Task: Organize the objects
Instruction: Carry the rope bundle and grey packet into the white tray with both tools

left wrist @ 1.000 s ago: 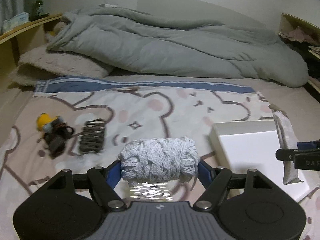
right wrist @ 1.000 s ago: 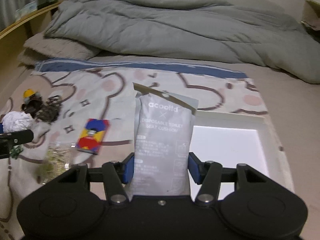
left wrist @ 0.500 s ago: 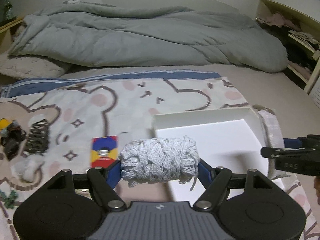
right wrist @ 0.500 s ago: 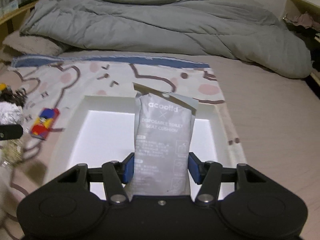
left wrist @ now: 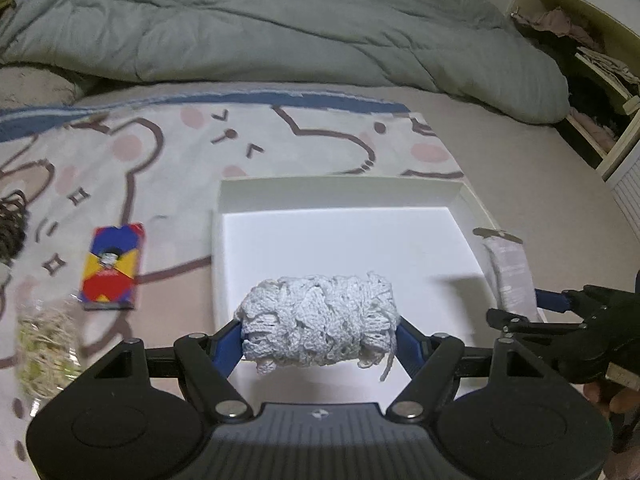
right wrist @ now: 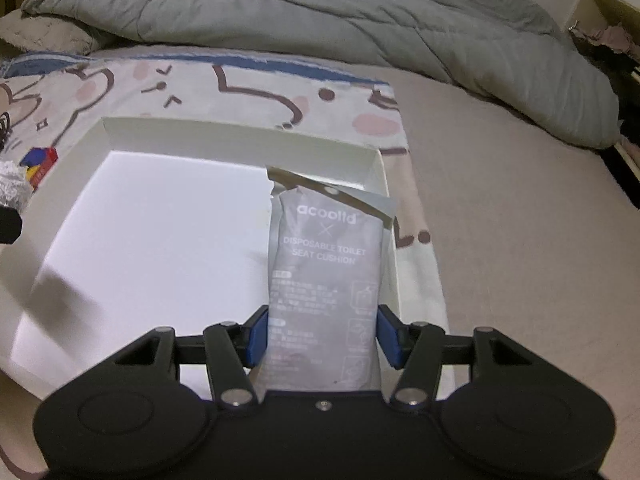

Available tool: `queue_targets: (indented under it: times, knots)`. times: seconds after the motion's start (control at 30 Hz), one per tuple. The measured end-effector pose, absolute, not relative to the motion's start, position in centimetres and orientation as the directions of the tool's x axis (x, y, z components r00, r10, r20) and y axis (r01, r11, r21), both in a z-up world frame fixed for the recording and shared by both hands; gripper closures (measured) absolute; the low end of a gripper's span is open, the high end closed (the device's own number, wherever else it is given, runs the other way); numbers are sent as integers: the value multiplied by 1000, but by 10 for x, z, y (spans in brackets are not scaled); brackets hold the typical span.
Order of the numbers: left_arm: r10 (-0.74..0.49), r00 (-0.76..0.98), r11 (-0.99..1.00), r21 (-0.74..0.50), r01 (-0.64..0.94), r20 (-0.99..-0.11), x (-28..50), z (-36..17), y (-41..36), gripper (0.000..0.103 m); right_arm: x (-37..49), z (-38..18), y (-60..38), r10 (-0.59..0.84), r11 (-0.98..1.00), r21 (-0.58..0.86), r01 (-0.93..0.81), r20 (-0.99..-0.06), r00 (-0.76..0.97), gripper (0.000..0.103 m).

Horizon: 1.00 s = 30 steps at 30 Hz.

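Bed surface: printed bear sheet (left wrist: 304, 148) spread flat, crumpled grey duvet (left wrist: 280, 28) heaped behind it, open shelving (left wrist: 592, 60) at far right. White shallow box (left wrist: 340, 188) lying on the sheet. Left gripper (left wrist: 320, 334) clamped on a white crocheted bundle (left wrist: 320, 320), held over the box's near edge. Right gripper (right wrist: 322, 332) clamped on a grey toilet seat cushion packet (right wrist: 326, 264), held above the box's right side. Colourful card pack (left wrist: 112, 266) flat on the sheet just left of the box. Blurred yellowish item in clear wrap (left wrist: 46, 348) at lower left, contents unidentifiable. Dark coiled object (left wrist: 10, 220) cut off at left edge.
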<state>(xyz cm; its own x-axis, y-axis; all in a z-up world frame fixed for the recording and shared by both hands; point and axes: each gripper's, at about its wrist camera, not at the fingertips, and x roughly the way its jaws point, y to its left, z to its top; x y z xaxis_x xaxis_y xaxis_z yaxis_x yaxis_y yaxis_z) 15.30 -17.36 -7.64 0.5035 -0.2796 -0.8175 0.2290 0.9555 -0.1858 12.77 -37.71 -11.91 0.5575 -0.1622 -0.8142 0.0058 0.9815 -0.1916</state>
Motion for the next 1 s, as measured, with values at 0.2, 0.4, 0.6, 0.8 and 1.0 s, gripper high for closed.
queue_targets:
  times: [0.2,0.4,0.6,0.8,1.0]
  knots:
    - [-281,443,956,-210,203,-851,153,-94,-189,27,125,-133,-380,-135,983,-181,-35,-836,532,45]
    - [-265,360,960,-210,185,-894,150,-115,-195,27,122,-139,-381,-143,984,-174,-20,-865,481,36]
    - [-246,270,967,-216,137,-931,149,-135,-194,27,112,-119,-386,-116,993,-95,68,-864,491,33]
    - [-255,231,964,-227,141,-939,145,-141,-200,24,108,-112,-383,-107,994,-76,83,-869,482,33]
    - [-245,214,965,-218,143,-946,142,-141,-201,16,105,-108,-387,-95,993,-47,111,-873,479,33]
